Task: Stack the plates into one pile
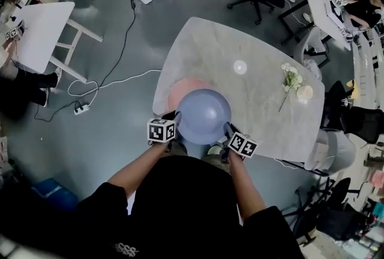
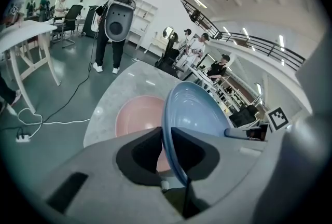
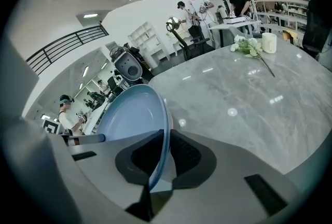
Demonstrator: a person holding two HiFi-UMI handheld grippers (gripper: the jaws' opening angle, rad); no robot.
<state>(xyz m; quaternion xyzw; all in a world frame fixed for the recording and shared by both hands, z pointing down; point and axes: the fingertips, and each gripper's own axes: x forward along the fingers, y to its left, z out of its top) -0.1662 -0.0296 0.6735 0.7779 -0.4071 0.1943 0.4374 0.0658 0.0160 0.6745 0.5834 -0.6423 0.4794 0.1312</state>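
The left gripper (image 2: pixel 165 132) has its jaws drawn narrow, pinched on the thin rim of the blue plate (image 2: pixel 196 109). The right gripper (image 3: pixel 165 137) grips the opposite rim the same way, so the plate hangs between the 2 of them. In the head view it sits over the near edge of the table (image 1: pixel 258 48) and partly covers the pink plate (image 1: pixel 182 91), which lies flat on the tabletop. Whether the 2 plates touch I cannot tell; the blue one looks raised.

The blue plate looks stiff and glossy, so it is probably slick under the pads and likely to chip or crack if dropped. The raised rim is the only real place to hold it, and 2 opposite holds should keep it level. A light, centred set-down onto the pink plate seems the safe course. Some flowers (image 1: pixel 292 79) and a cup (image 1: pixel 305 93) lie well apart at the far side.
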